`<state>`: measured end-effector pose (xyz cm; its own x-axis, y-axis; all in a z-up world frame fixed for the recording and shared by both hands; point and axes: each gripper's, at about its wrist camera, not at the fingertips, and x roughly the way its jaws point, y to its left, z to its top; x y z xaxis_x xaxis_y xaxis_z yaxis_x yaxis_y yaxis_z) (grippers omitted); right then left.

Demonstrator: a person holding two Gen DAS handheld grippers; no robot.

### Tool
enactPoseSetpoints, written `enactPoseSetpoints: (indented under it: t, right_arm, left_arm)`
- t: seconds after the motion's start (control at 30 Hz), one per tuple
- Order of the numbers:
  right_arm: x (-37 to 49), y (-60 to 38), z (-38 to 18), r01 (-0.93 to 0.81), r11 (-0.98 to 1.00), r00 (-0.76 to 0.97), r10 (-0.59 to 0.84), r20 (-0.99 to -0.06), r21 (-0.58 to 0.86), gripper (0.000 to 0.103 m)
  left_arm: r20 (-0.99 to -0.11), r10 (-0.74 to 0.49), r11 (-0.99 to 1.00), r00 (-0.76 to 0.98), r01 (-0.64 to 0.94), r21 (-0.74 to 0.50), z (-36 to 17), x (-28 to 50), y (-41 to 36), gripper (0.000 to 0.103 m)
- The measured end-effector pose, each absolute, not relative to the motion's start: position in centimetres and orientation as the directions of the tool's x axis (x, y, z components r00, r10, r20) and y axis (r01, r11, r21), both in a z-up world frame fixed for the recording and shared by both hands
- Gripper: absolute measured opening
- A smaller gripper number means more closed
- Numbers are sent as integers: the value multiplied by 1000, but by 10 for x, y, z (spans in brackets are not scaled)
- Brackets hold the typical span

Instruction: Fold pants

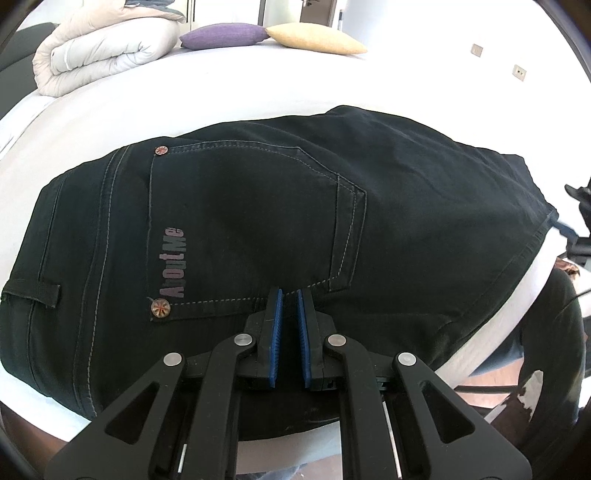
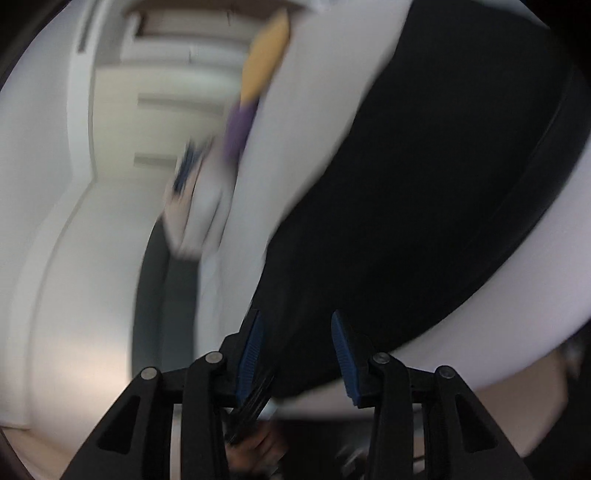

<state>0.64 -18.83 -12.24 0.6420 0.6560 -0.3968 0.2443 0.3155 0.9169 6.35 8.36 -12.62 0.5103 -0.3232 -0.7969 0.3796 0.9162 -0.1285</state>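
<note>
1. The dark navy denim pants (image 1: 258,221) lie flat on the white bed (image 1: 221,92), with the back side up. A back pocket with light stitching (image 1: 255,221) faces upward, and along its edge there is the grey printed word "AboutMe" (image 1: 171,262).
2. Two round metal rivets sit at the corners of this pocket, one at the far corner (image 1: 161,150) and one at the near corner (image 1: 161,307). A belt loop (image 1: 35,291) shows on the waistband at the left side of the left wrist view.
3. The left gripper (image 1: 290,295) is low over the pants, just beside the near edge of the pocket. Its blue ribbed fingers (image 1: 277,332) are almost pressed together, with only a thin gap between them. I cannot tell if some cloth is caught in this gap.
4. The right gripper (image 2: 297,321) is at the other end of the pants, and its view is strongly blurred. Its blue fingers (image 2: 343,354) are spread apart, and the dark cloth (image 2: 424,184) fills the space between and beyond them. Whether they touch the cloth, I cannot tell.
5. At the far side of the bed lies a folded cream-white duvet (image 1: 107,51). Beside it rest a purple cushion (image 1: 221,35) and a yellow cushion (image 1: 317,38), which touch each other at the corners.
6. On the white wall at the right there are two small wall sockets (image 1: 477,50).
</note>
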Motion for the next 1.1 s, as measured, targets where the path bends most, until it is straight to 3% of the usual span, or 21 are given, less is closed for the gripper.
enactPoseSetpoints:
  t: [0.13, 0.4, 0.6, 0.67, 0.73, 0.83, 0.97, 1.1]
  right_arm:
    - [21, -146, -140, 280, 339, 549, 711, -439, 898, 63]
    - [23, -135, -159, 306, 323, 537, 718, -442, 896, 63]
    - [30, -125, -167, 289, 331, 532, 725, -438, 898, 51]
    - [36, -122, -171, 292, 339, 518, 730, -446, 894, 37]
    - [40, -120, -176, 300, 359, 507, 724, -467, 884, 10]
    - [37, -120, -181, 296, 393, 504, 710, -492, 871, 4]
    - [30, -115, -172, 254, 484, 490, 682, -543, 837, 4]
    - [27, -116, -178, 254, 469, 495, 688, -530, 846, 3]
  left_arm:
    - [-788, -341, 914, 512, 377, -150, -127, 61, 90, 8]
    - [-780, -351, 913, 518, 375, -162, -127, 57, 97, 8]
    - [-780, -350, 914, 519, 372, -163, -127, 56, 98, 8]
    - [-781, -346, 915, 520, 370, -159, -128, 57, 96, 8]
    - [-783, -344, 915, 519, 372, -156, -127, 57, 95, 8]
    - [-789, -335, 913, 515, 385, -137, -126, 57, 92, 8]
    - [-802, -328, 908, 500, 400, -123, -124, 57, 91, 8]
    - [-804, -325, 907, 499, 405, -115, -123, 54, 91, 8]
